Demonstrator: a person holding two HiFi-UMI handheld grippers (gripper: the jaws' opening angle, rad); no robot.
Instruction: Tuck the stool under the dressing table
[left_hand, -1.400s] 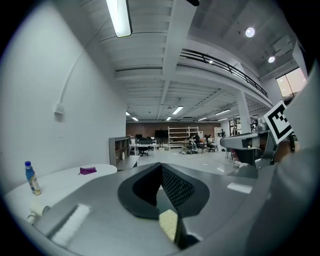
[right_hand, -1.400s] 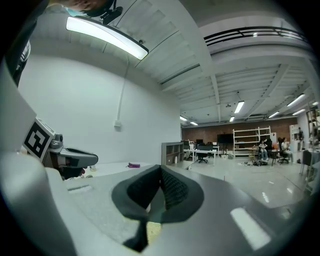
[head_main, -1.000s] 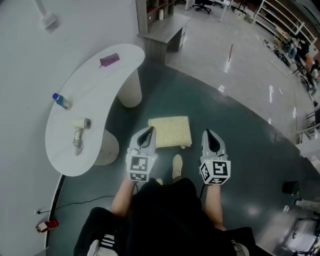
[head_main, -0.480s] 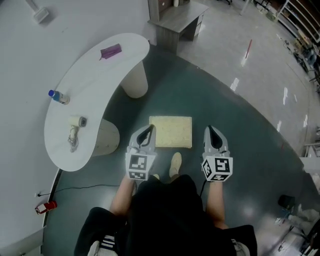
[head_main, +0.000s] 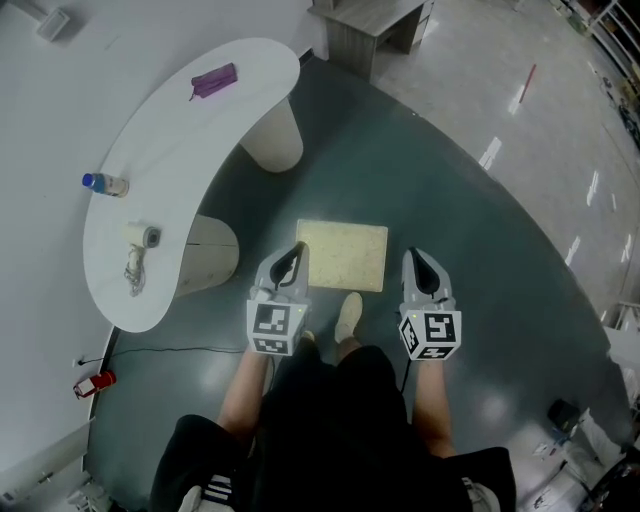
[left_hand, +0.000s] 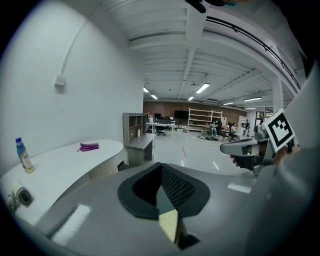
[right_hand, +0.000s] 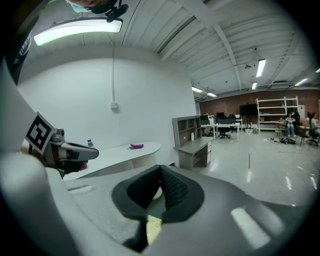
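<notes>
the stool (head_main: 343, 255) sits out on the dark floor, not under the dressing table (head_main: 190, 140), which curves away at its 10 o'clock; left gripper (head_main: 294, 250) hovers by the stool's 8 o'clock corner, fingers pressed together on nothing; right gripper (head_main: 414, 256) hangs at its 3 o'clock, tips closed and empty too; on the tabletop lie a bottle (head_main: 103, 184), a hair dryer (head_main: 140, 236) and a purple pouch (head_main: 213, 81)
</notes>
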